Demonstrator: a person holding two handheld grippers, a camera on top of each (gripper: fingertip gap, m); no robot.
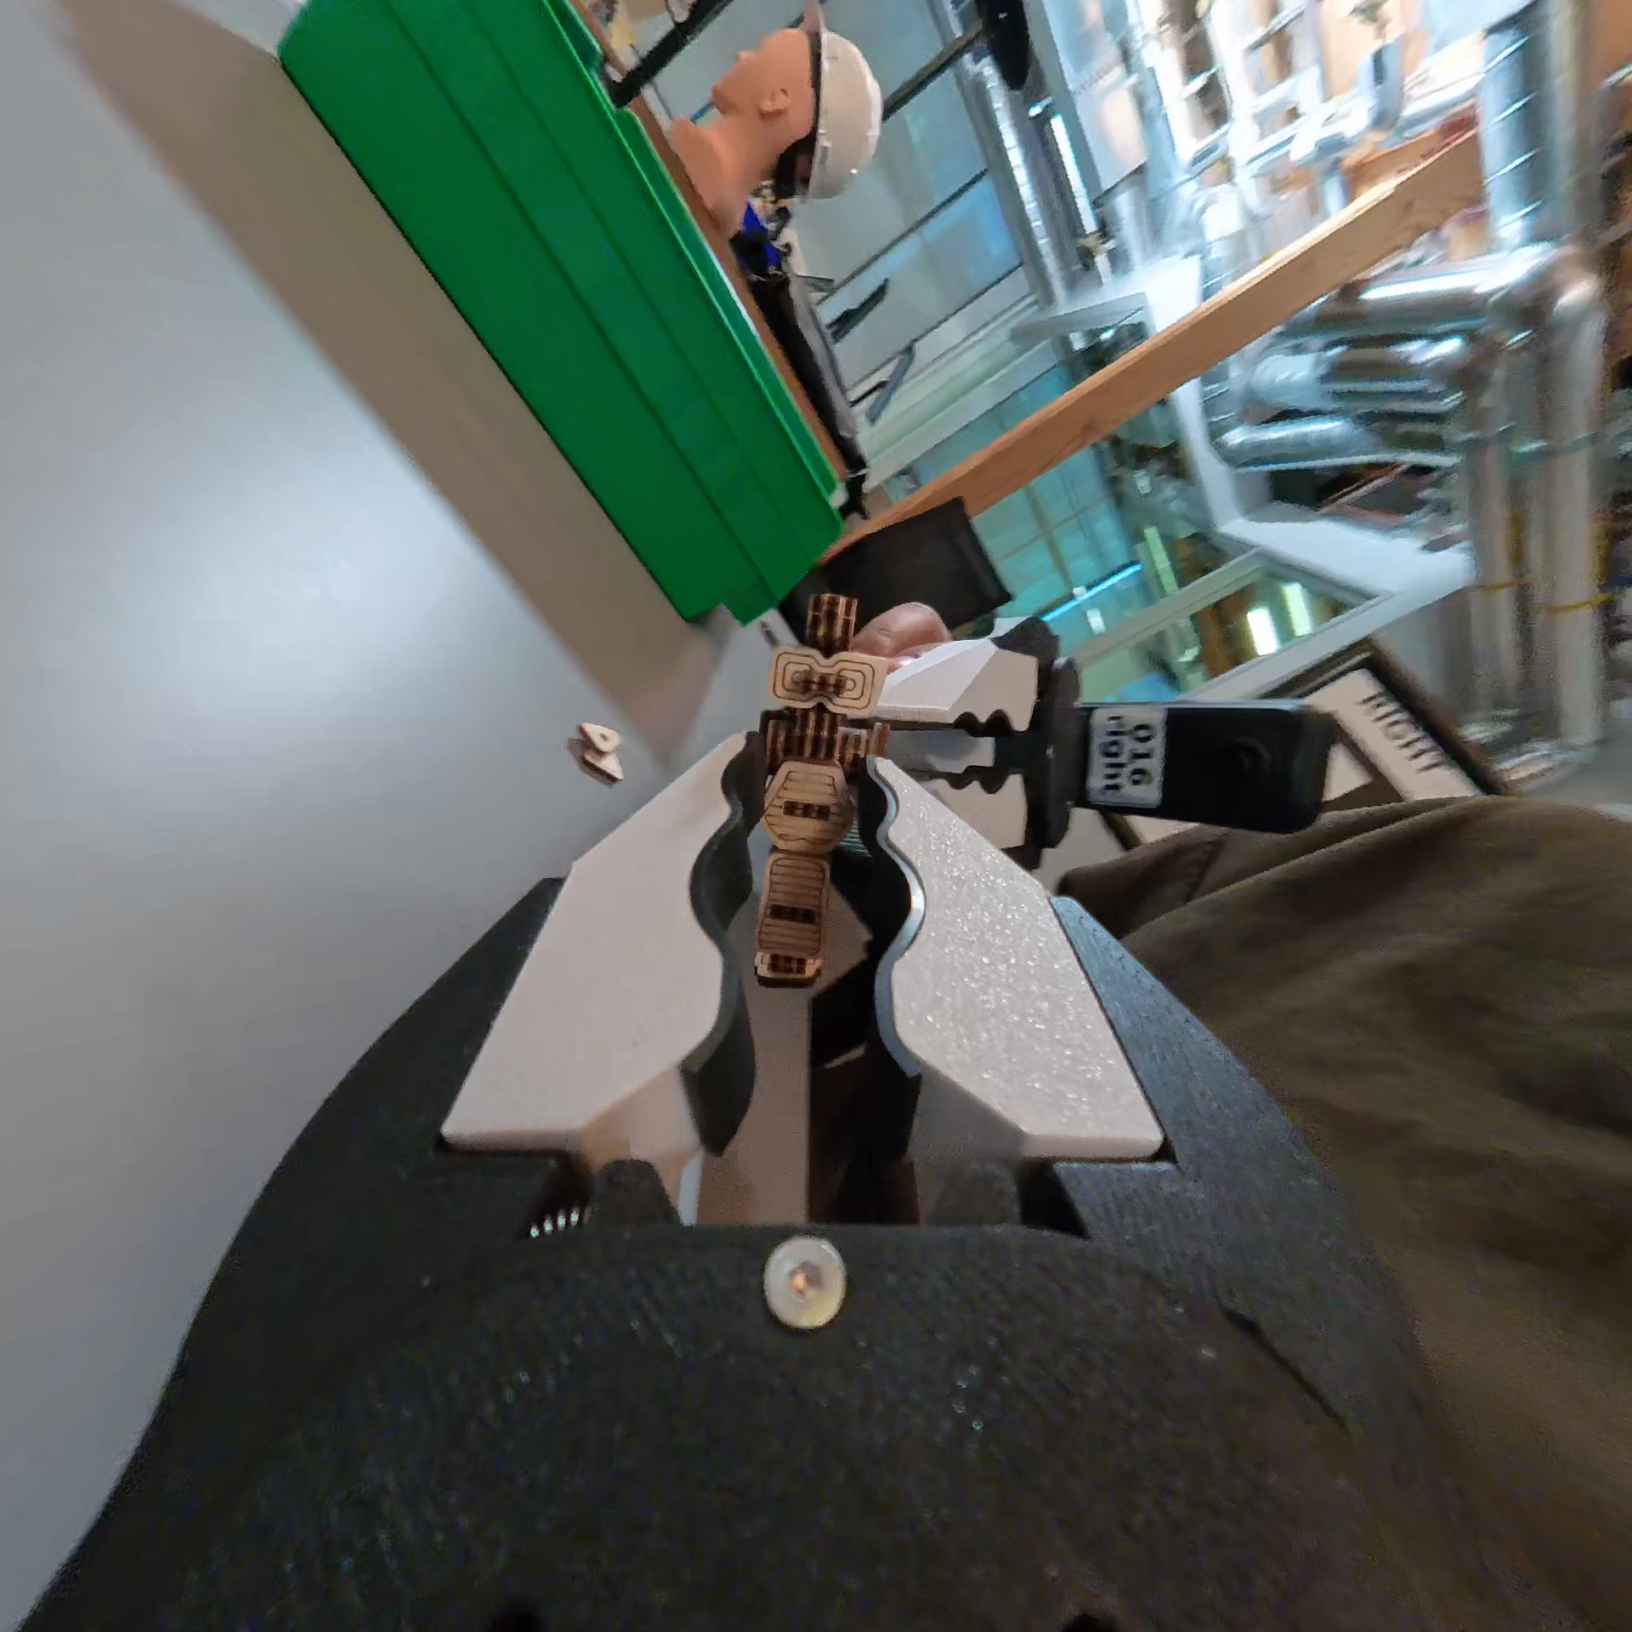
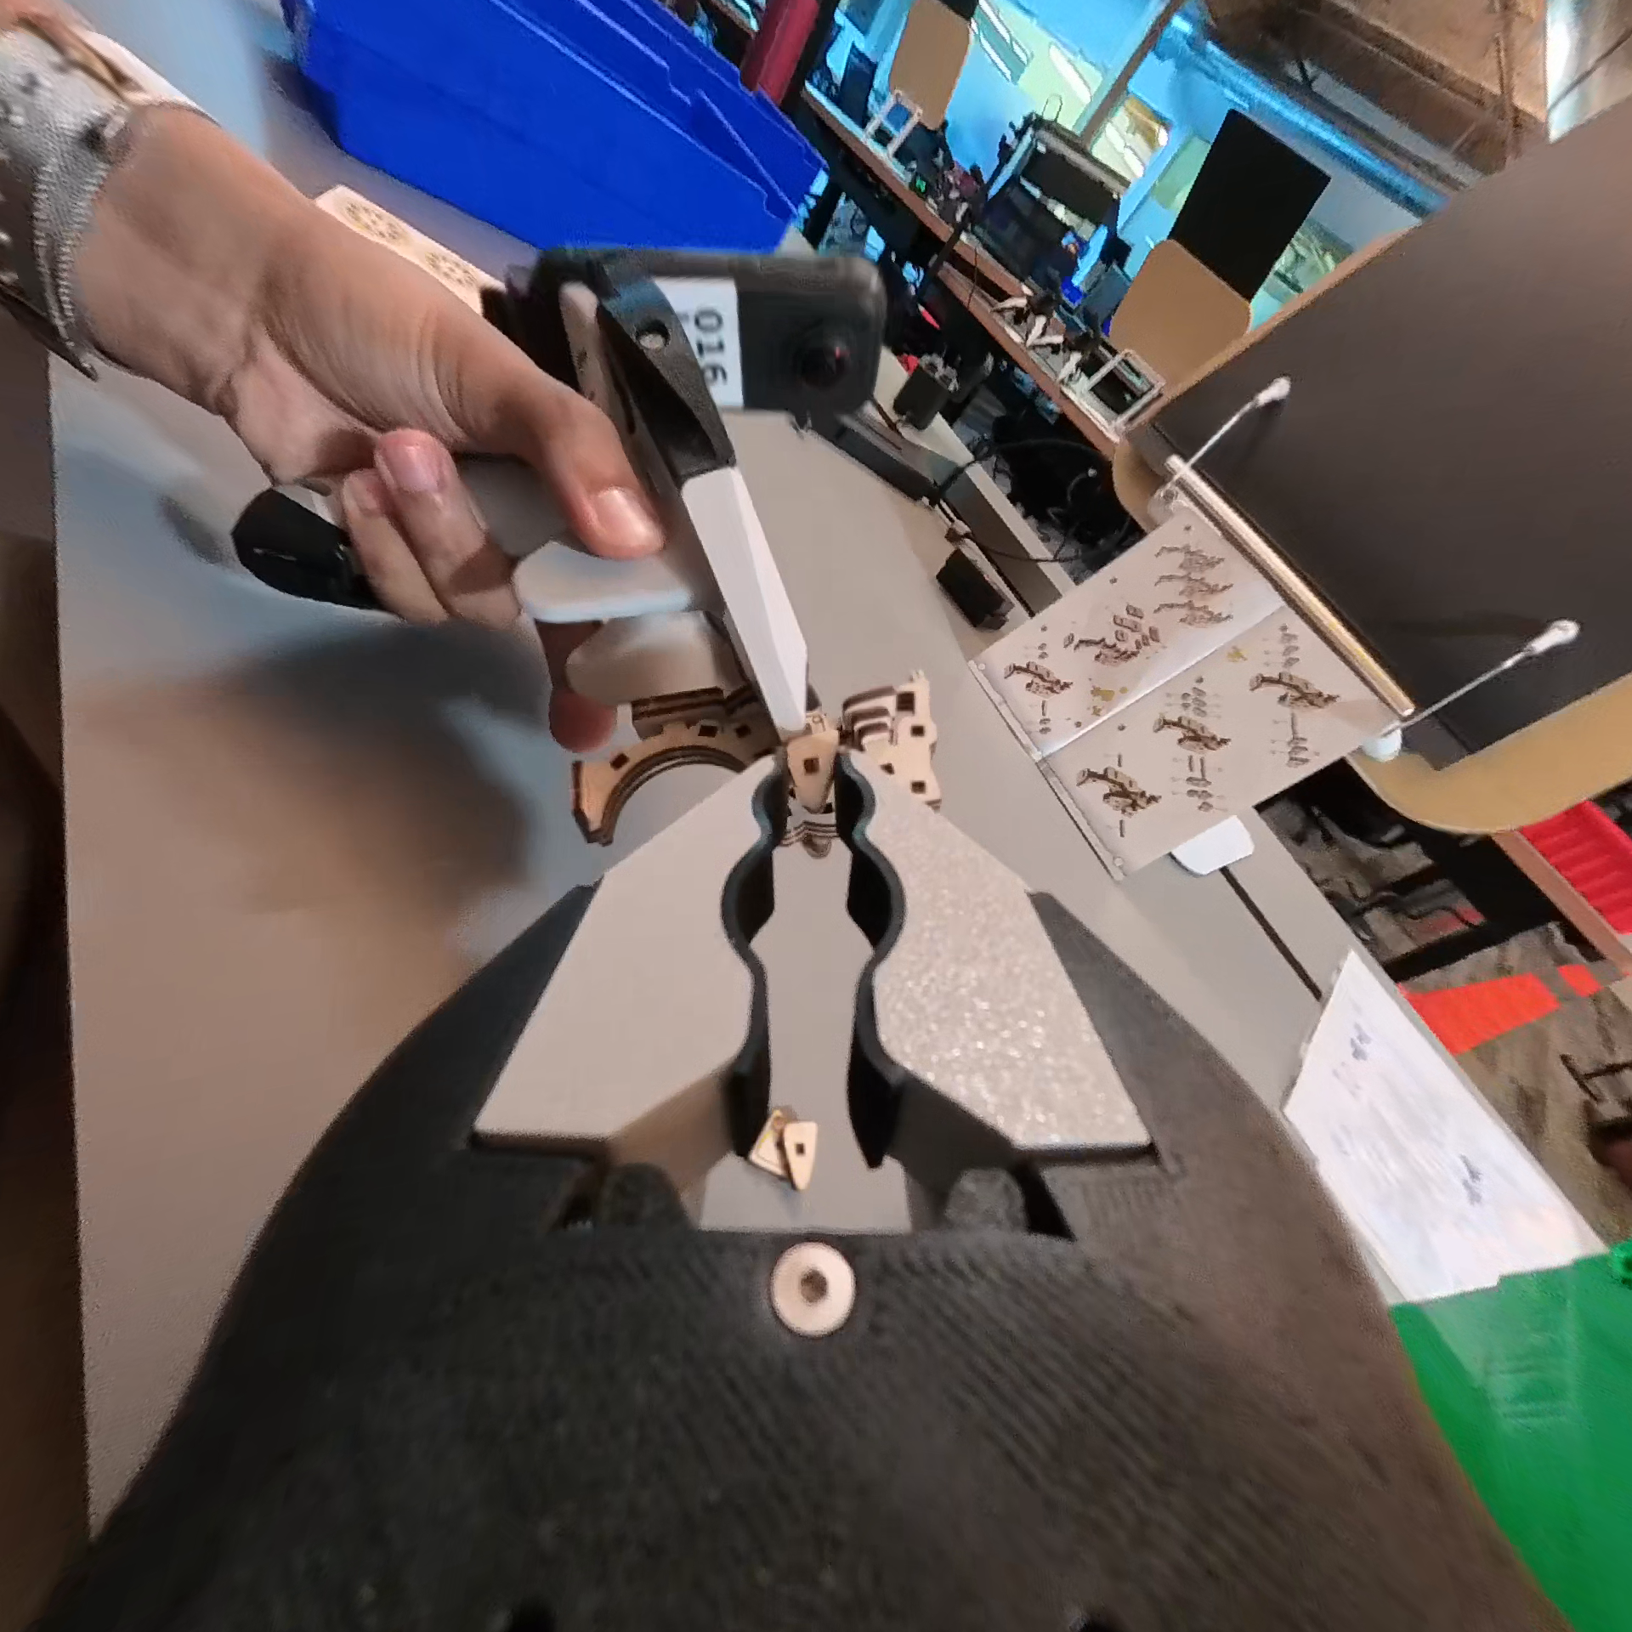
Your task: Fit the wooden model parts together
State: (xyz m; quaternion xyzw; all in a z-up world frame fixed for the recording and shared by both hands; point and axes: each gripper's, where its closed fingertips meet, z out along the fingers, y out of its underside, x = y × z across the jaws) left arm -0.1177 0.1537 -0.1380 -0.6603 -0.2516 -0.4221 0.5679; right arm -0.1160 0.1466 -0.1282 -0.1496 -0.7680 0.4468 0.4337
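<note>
- Grey tabletop (image 1: pixel 221 618) under a cluttered workshop bears loose tan triangular plywood scraps (image 1: pixel 599 751).
- Left gripper (image 1: pixel 808 777) clamps the slotted laser-cut wooden spine (image 1: pixel 799 848) upright, presenting its slots.
- Right gripper (image 2: pixel 811 777) pinches a small engraved wooden plate (image 2: pixel 811 761), apparently for fitting on.

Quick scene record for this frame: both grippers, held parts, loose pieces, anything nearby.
left gripper: shut on wooden model, held upright between its tips
right gripper: shut on small wooden piece, against the wooden model
loose wooden pieces: on grey table
curved wooden part: lying on table
instruction sheet: right of the work
green bin: far table edge
</note>
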